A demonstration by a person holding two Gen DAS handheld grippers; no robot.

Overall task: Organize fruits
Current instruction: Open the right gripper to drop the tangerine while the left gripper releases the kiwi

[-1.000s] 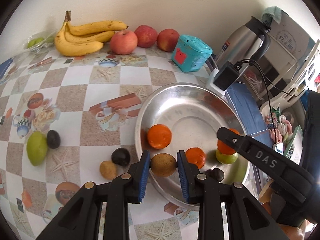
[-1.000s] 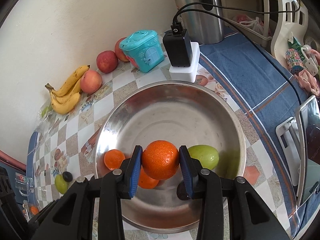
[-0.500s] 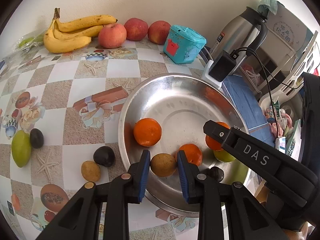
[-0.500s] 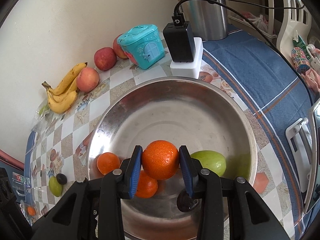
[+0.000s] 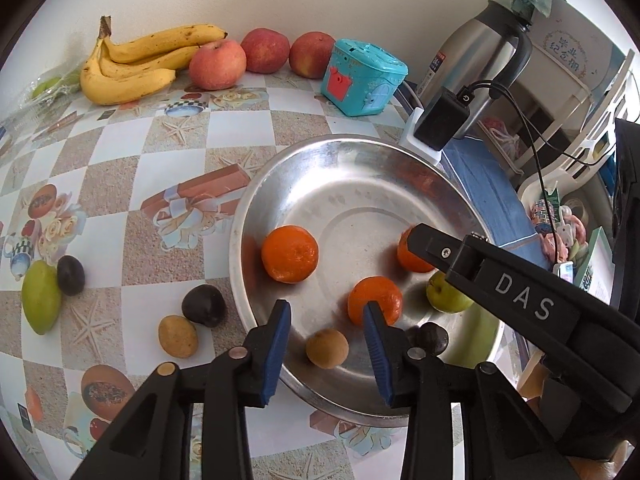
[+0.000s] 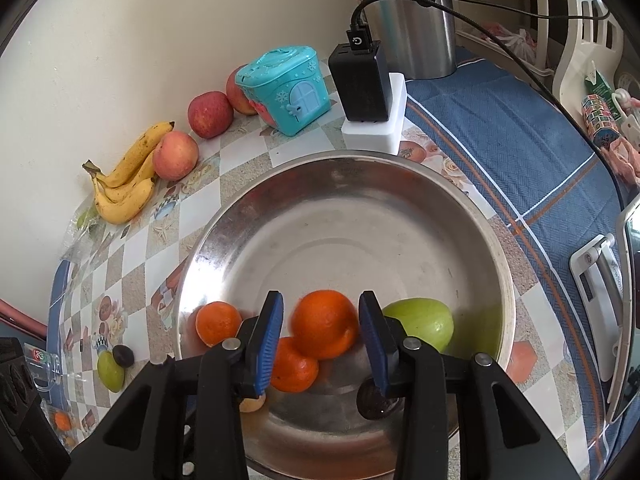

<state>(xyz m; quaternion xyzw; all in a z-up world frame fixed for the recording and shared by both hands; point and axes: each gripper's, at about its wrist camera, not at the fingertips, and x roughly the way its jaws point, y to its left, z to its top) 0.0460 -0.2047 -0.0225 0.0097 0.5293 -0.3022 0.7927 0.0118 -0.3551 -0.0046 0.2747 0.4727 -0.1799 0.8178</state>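
Observation:
A steel bowl (image 5: 248, 208) holds three oranges, a green fruit (image 5: 444, 298) and a dark plum (image 5: 430, 338). My left gripper (image 5: 326, 312) hangs over the bowl's near side, its jaws opening. A brown kiwi-like fruit (image 5: 327, 348) lies loose on the bowl floor between them, touched by neither pad. My right gripper (image 6: 320, 312) is over the bowl (image 6: 224, 232) with an orange (image 6: 324, 330) between its pads. That orange looks blurred and a sliver of gap shows at the left pad. One right finger (image 5: 440, 248) crosses the left wrist view.
On the checked tablecloth left of the bowl lie a dark plum (image 5: 203, 305), a brown fruit (image 5: 177, 336), a green mango (image 5: 40, 302) and another dark fruit (image 5: 71, 275). Bananas (image 5: 140, 60), apples (image 5: 218, 64), a teal toy house (image 5: 364, 78), a charger (image 5: 442, 122) and a kettle (image 5: 480, 52) line the back.
The left jaws have spread and the brown fruit they held now rests in the bowl. Between the right pads the orange sits slightly lower and looks smaller than before.

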